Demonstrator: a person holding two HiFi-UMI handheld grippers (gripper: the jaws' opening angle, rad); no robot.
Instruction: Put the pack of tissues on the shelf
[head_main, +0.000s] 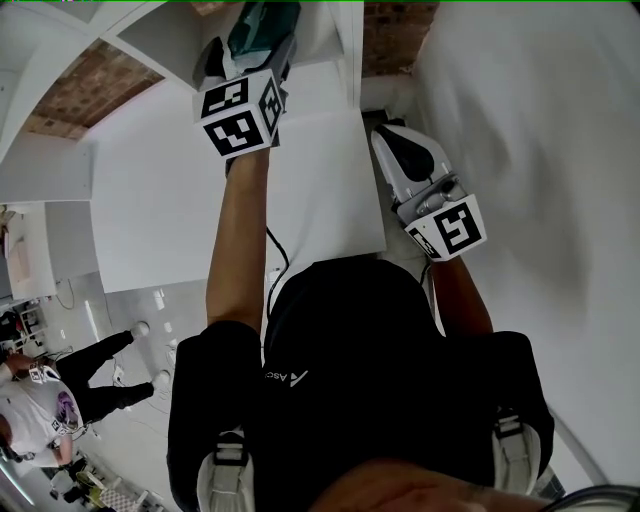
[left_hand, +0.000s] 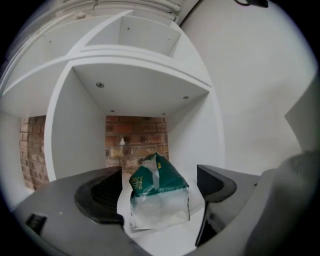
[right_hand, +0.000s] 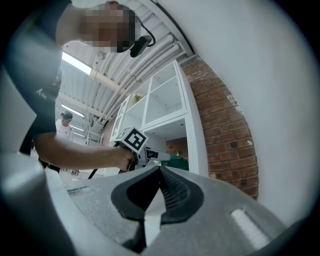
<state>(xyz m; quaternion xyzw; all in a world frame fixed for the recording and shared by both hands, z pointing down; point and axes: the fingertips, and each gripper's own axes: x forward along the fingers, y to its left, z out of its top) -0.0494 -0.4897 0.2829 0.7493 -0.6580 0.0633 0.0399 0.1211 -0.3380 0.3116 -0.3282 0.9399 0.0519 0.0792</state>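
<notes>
Pack of tissues (left_hand: 157, 185): on the shelf (left_hand: 80, 130) floor, lower centre of the left gripper view, between the wide-spread, unpinching jaws of the left gripper (left_hand: 160, 200). Right gripper (right_hand: 159, 172): closed, empty. Step: placement seemingly complete; next, draw straight back without snagging.

The green-topped, clear-bottomed pack of tissues (left_hand: 159, 192) stands slightly tilted on the floor of a white shelf (left_hand: 75, 135) compartment

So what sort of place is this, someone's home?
Probably a workshop or test hall rather than a home: a white cube shelf stands in front of a bare brick wall, and pipes and strip lights run under a high ceiling.
</notes>
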